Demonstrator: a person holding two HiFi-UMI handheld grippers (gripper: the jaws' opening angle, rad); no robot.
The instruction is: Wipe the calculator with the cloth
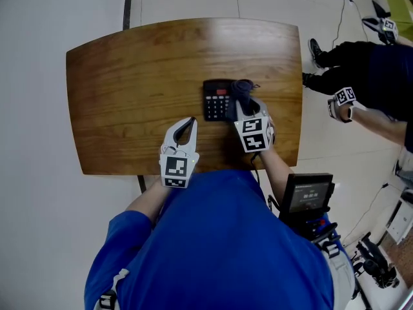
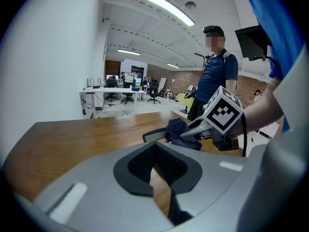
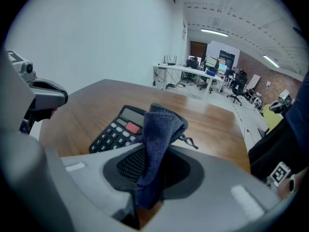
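1. Jaws of the right gripper (image 1: 243, 103) are pinching a dark blue cloth (image 1: 242, 87). It stands bunched between the pads, with a loose thread trailing at 3 o'clock.
2. Jaws of the left gripper (image 1: 189, 123) are drawn together with nothing between them. This gripper hovers over bare tabletop (image 1: 122, 89), at 7 o'clock from the calculator (image 1: 217, 101).
3. The calculator lies flat, right of the tabletop's middle. The cloth sits over its 3 o'clock edge, but I cannot tell whether it is pressing on it.
4. Nothing steadies the calculator, so a sideways stroke would likely drag it toward the 3 o'clock rim of the tabletop.
5. Only a narrow fold of cloth reaches past the jaws. Pushing low could bring the hard jaw tips against the keys or display.
6. Friction might tug the bunched cloth out of the pinch.
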